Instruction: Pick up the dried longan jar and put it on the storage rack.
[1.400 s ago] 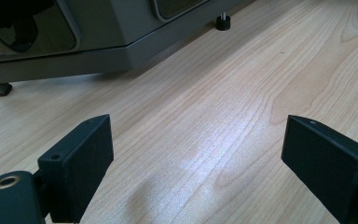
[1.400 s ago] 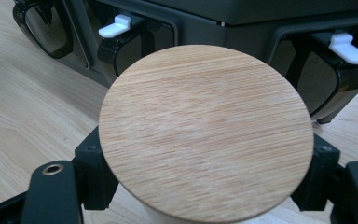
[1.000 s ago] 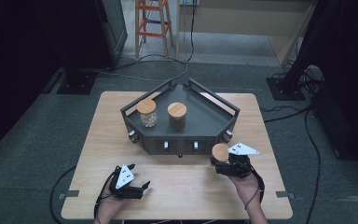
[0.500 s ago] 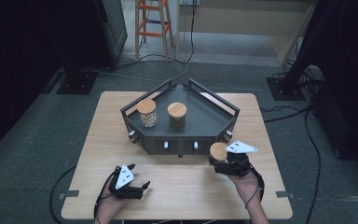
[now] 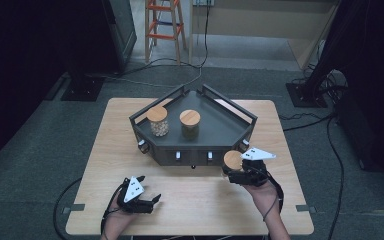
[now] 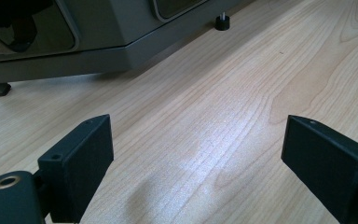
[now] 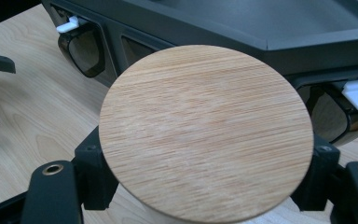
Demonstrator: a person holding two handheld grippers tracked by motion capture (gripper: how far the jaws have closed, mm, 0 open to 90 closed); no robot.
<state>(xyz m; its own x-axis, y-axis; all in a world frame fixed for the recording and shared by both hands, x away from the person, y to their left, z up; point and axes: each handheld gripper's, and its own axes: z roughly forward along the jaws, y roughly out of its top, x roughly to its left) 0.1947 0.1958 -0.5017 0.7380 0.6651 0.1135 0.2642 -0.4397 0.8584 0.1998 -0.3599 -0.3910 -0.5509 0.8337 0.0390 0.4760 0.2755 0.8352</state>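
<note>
Right gripper view: right gripper (image 7: 205, 186) clamps wooden-lidded jar (image 7: 205, 135) beside tray (image 7: 270, 28).

Three wood-lidded jars (image 5: 158, 120), one dark tray (image 5: 220, 131), two claws (image 5: 139, 196)

Light falls from above onto the pale wooden table (image 5: 190, 195), which is bright while the floor and room at the left and right edges sink into darkness. The high view is soft and grainy. The left gripper view shows a broad sheen on the wood; in the right gripper view the round wooden lid (image 7: 205, 133) is sharp, with blur beyond.
</note>
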